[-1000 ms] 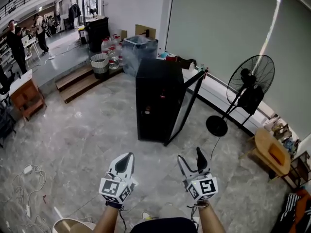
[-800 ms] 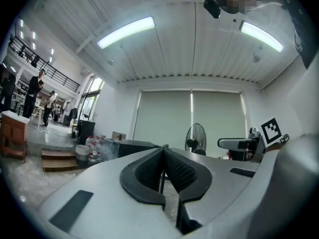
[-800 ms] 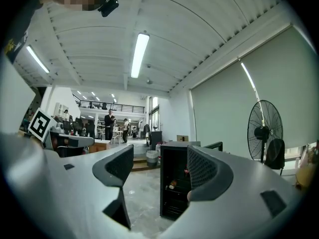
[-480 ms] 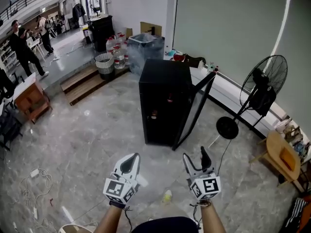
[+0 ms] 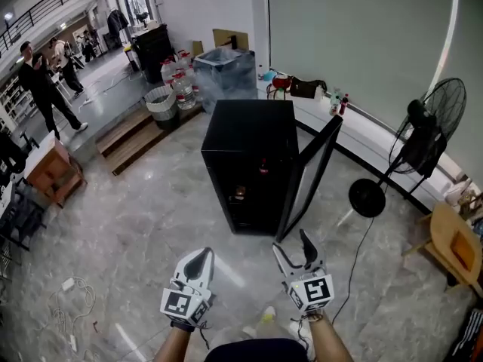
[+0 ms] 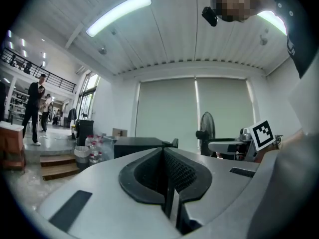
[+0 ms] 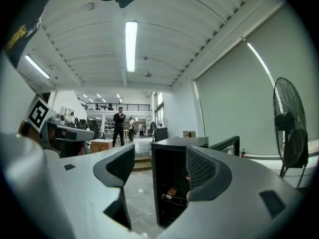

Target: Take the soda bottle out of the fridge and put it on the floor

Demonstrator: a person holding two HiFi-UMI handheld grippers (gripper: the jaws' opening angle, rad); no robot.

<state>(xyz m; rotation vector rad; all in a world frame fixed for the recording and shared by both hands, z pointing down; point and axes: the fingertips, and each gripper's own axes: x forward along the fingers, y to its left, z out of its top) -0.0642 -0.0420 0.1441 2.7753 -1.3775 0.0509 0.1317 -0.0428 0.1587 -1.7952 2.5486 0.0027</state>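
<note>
The black fridge [image 5: 249, 127] stands on the floor ahead of me, its glass door [image 5: 309, 176] swung open to the right. Inside, a small red item [image 5: 263, 166] shows on an upper shelf and an orange item [image 5: 240, 194] on a lower one; I cannot tell which is the soda bottle. My left gripper [image 5: 198, 259] is shut and empty, short of the fridge. My right gripper [image 5: 291, 241] is open, its jaws closing with nothing between them. In the right gripper view the fridge [image 7: 179, 143] and the orange item [image 7: 172, 191] show between the jaws, well ahead.
A standing fan [image 5: 426, 138] with a trailing cord is at the right, a wooden chair [image 5: 453, 243] beyond it. Steps [image 5: 136, 138], a basket [image 5: 162, 100] and water jugs [image 5: 179, 89] lie behind the fridge. People [image 5: 45, 81] stand far left. Cables [image 5: 72, 308] lie on the floor.
I have moved closer to the fridge, which now sits nearer and more central. Both grippers stay in front of me; the left stays shut and the right jaws have narrowed slightly.
</note>
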